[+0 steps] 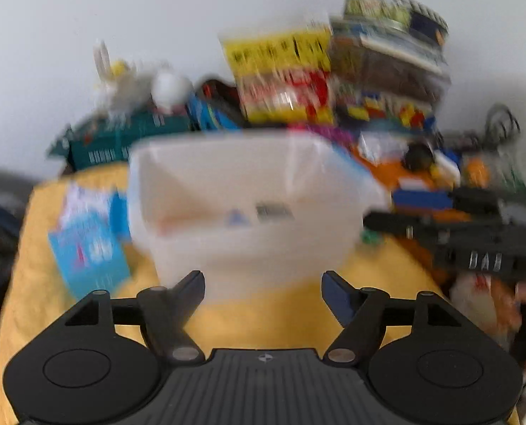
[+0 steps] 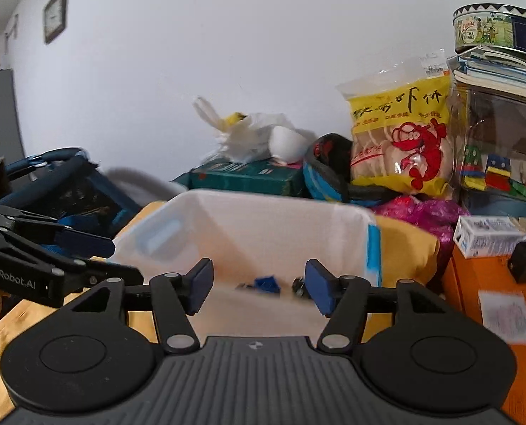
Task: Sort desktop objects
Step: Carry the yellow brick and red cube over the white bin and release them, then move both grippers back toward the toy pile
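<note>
Both the left gripper (image 1: 263,292) and right gripper (image 2: 259,287) gape empty over the white bin (image 2: 334,209). Inside it: a blue piece (image 2: 267,283) and dark bits. Clutter along the table's back edge looks unsorted, so plenty left.

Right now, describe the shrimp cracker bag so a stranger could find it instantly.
Start at the translucent white plastic bin on the yellow cloth. Behind its far right corner, against the white wall, stands the clear plastic snack bag. Its yellow band and red cartoon shrimp set it apart from everything nearby.
</note>
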A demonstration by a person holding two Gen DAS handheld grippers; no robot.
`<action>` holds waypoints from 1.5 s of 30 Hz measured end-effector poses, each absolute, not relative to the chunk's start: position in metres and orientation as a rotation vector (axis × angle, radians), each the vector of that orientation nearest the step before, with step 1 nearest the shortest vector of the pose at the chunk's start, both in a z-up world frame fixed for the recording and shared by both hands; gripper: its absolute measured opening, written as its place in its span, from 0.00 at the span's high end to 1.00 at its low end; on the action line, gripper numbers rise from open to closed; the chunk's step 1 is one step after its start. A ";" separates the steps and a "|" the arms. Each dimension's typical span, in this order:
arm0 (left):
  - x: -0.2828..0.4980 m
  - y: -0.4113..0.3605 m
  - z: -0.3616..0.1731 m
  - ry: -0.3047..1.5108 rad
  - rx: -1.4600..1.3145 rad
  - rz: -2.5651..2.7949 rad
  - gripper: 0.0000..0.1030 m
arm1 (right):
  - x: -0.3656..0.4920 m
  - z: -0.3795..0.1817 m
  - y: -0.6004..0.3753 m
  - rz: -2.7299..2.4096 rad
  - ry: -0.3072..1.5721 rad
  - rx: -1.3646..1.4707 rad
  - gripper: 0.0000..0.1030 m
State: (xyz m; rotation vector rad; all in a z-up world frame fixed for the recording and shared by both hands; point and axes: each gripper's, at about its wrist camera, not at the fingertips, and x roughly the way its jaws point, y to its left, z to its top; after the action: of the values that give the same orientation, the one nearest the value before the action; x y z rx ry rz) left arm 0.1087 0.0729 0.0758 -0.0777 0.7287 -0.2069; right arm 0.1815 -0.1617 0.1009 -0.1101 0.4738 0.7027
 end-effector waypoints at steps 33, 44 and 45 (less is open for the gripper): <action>0.065 0.018 -0.029 0.892 0.173 -0.203 0.66 | 0.034 0.026 -0.190 0.778 0.611 -0.417 0.40; 0.086 0.030 -0.029 0.848 0.103 -0.229 0.66 | 0.036 0.023 -0.184 0.794 0.610 -0.416 0.40; 0.089 0.032 -0.031 0.857 0.061 -0.222 0.67 | 0.035 0.024 -0.182 0.798 0.601 -0.419 0.40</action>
State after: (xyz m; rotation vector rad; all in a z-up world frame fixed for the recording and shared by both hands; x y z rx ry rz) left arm 0.0894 0.0321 -0.0310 0.0613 0.8565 -0.2221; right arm 0.0350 -0.1825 0.0236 -0.4188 0.6014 0.7976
